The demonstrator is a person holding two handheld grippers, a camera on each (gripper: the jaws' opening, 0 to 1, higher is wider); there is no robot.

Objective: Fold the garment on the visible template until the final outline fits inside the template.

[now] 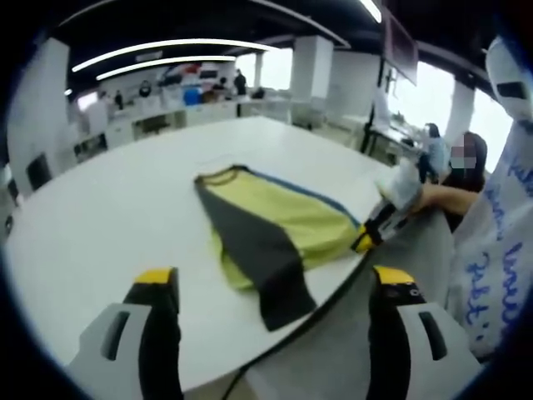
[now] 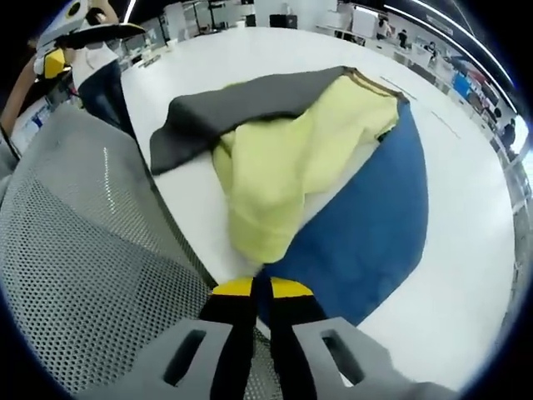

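A garment (image 1: 275, 221) of yellow, dark grey and blue cloth lies partly folded on the white table (image 1: 125, 208), its grey part hanging toward the near edge. My left gripper (image 1: 275, 277) hovers open above the table edge, jaws wide apart, holding nothing. My right gripper (image 1: 379, 227) comes in from the right at the garment's near corner. In the right gripper view the right gripper (image 2: 260, 287) is shut on the garment's (image 2: 275, 183) hem, where yellow and blue cloth meet. The hem is lifted off the table (image 2: 466, 208).
A grey mesh chair back (image 2: 83, 250) stands against the table's near edge, also seen low in the left gripper view as the chair back (image 1: 333, 350). A person's sleeve (image 1: 491, 258) is at the right. Desks and people (image 1: 433, 154) fill the room behind.
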